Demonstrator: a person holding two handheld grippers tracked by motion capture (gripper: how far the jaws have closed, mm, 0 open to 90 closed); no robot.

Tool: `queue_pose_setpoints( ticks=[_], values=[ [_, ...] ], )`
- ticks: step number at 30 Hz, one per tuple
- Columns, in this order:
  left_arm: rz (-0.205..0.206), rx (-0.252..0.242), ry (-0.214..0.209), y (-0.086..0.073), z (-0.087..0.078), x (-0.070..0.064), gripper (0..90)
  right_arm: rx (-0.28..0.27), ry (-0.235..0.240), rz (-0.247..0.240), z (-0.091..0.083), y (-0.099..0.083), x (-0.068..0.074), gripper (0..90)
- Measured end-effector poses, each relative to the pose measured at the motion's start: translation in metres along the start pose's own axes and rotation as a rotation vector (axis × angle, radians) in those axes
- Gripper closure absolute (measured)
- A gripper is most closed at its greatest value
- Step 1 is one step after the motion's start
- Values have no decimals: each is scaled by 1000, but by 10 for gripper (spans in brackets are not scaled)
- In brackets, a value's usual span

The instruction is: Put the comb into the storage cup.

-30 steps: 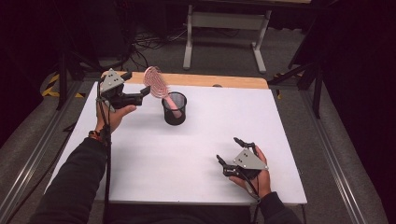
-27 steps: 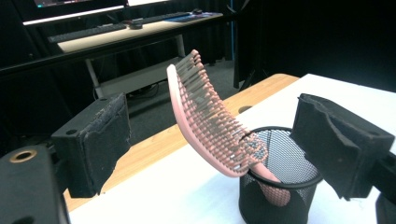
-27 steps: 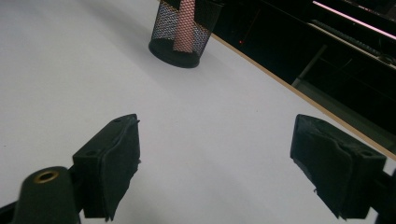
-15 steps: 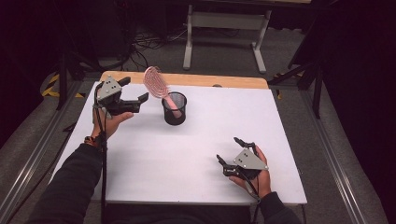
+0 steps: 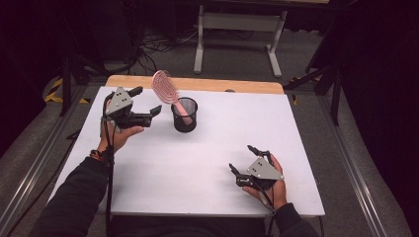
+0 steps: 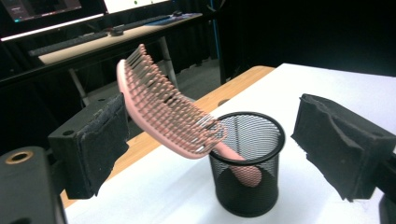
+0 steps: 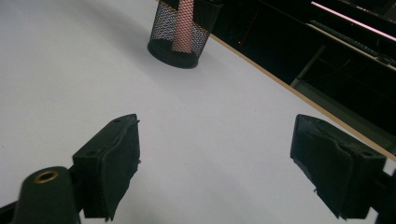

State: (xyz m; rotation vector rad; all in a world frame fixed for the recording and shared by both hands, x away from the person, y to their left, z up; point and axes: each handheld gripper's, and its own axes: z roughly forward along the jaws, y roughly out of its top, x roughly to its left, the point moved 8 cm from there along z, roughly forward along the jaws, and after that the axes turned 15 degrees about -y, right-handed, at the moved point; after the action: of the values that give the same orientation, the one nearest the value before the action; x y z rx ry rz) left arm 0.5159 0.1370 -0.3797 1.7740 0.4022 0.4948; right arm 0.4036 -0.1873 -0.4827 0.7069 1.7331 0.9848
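Both claws gaping, empty: left claw (image 5: 146, 100) just beside cup (image 5: 184, 114), brush (image 5: 166, 89) parked handle-down inside; right claw (image 5: 244, 159) idling well off.

No readable txt, labels, brands or nos. showing anywhere. Monitors at the back of the left gripper view are glowing, but whatever is on-screen is too small and blurred to read.

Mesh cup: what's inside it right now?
The pink hairbrush stands handle-down inside the black mesh cup, its bristled head leaning out over the rim. The handle shows through the mesh. Whether its tip touches the bottom is hidden. Nothing else shows inside.
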Motion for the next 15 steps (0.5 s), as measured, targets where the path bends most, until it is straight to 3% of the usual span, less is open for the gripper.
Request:
queue_pose_setpoints(
  ticks=[15],
  values=[
    [30, -5, -48, 1, 2, -23, 114, -2, 1, 1, 0, 0, 0, 164]
  ],
)
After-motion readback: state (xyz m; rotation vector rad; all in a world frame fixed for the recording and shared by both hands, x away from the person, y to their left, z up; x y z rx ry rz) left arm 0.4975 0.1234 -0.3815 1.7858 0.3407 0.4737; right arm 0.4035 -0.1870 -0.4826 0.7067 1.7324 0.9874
